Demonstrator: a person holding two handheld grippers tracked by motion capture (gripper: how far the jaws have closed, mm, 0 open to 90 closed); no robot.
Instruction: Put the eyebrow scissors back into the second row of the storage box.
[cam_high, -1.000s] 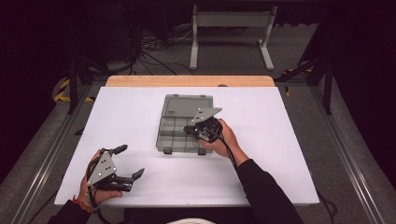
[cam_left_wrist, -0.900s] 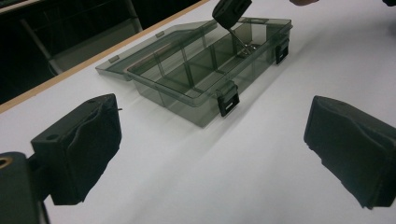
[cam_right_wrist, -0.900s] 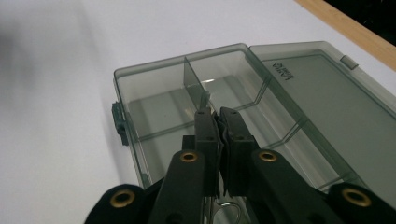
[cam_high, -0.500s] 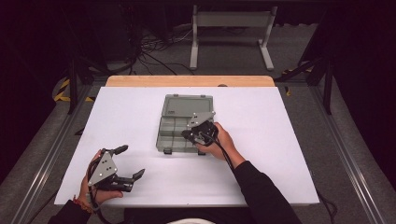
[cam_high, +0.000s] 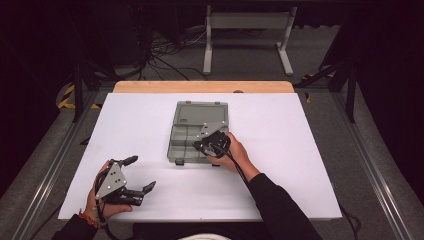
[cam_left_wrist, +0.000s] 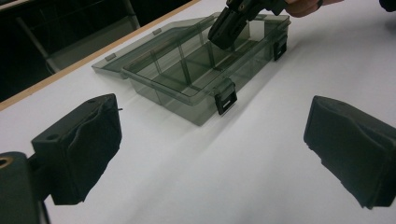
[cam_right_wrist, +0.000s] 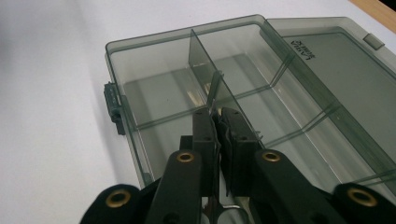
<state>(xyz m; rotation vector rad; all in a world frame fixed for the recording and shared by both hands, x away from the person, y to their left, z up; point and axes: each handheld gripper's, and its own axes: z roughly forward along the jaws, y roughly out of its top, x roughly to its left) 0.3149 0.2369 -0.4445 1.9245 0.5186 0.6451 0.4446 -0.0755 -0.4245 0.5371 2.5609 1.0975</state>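
Observation:
A smoky clear plastic organizer box (cam_high: 186, 131) lies open mid-table, its lid (cam_high: 202, 112) folded flat at the far side. My right gripper (cam_high: 196, 146) reaches into the box's near compartments. In the right gripper view its jaws (cam_right_wrist: 218, 114) are shut on a thin clear divider (cam_right_wrist: 215, 88) that stands upright beside a fixed partition. The jaws have just been opening a little, with the divider still between them. My left gripper (cam_high: 140, 173) rests open near the table's front left corner, nothing between its pads (cam_left_wrist: 88, 140). It faces the box (cam_left_wrist: 187, 79) and the right gripper (cam_left_wrist: 229, 28).
The table (cam_high: 300, 165) has a white top with a wooden strip (cam_high: 200, 86) along its far edge. Two black latches (cam_left_wrist: 225, 99) hang on the box's front wall. A metal stand (cam_high: 247, 30) and cables lie on the dark floor beyond.
My right gripper has dipped slightly down and toward the box's near compartments with the divider. The left gripper has stayed put.

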